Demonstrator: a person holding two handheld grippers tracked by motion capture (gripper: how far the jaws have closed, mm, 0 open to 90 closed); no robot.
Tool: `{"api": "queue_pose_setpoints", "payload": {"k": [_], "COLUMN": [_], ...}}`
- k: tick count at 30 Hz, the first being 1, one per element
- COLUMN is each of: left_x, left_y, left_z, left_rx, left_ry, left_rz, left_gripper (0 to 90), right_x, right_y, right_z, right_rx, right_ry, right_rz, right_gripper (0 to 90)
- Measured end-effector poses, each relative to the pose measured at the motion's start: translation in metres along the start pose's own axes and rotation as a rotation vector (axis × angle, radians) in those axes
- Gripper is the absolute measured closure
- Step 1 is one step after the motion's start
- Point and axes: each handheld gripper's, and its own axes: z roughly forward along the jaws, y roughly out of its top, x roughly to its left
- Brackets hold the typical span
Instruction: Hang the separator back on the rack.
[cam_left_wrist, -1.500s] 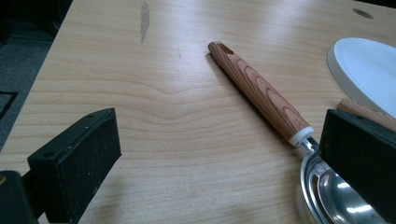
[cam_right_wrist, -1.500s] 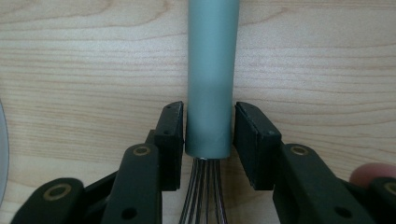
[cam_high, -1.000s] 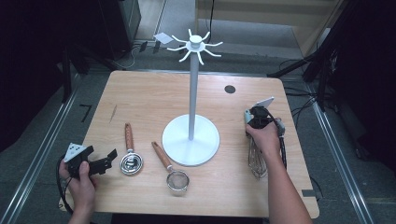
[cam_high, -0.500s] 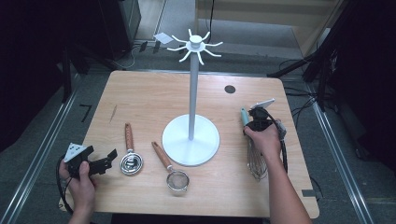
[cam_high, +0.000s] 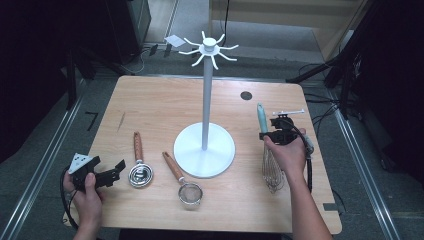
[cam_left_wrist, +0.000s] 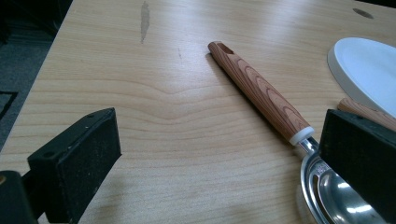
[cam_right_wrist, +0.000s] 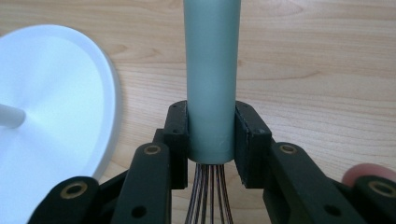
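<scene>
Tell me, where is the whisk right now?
In the high view the whisk is on the right side of the table, right of the white stand. The right gripper is clamped on its pale green handle.

A dark 7 is marked on the grey floor (cam_high: 91, 120).

On the tabletop (cam_high: 150, 105), a stand (cam_high: 204, 149) was placed centrally; a spoon (cam_high: 139, 167) and strainer (cam_high: 182, 182) were laid to its left, a whisk (cam_high: 269, 157) to its right.
</scene>
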Motion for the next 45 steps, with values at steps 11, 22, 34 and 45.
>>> {"api": "queue_pose_setpoints", "payload": {"k": [11, 22, 34, 45], "left_x": [0.000, 0.000, 0.000, 0.000], "left_y": [0.000, 0.000, 0.000, 0.000], "left_z": [0.000, 0.000, 0.000, 0.000], "left_rx": [0.001, 0.000, 0.000, 0.001], "left_ry": [0.001, 0.000, 0.000, -0.001], "left_rz": [0.001, 0.001, 0.002, 0.002], "left_gripper": [0.0, 0.0, 0.0, 0.0], "right_x": [0.015, 0.033, 0.046, 0.062], "right_y": [-0.015, -0.022, -0.029, -0.032], "right_z": [-0.021, -0.037, -0.041, -0.050], "right_rx": [-0.148, -0.270, -0.327, -0.380], "right_ry": [0.091, 0.175, 0.261, 0.302], "right_rz": [-0.054, -0.102, -0.151, -0.221], "right_gripper": [71.0, 71.0, 71.0, 71.0]}}
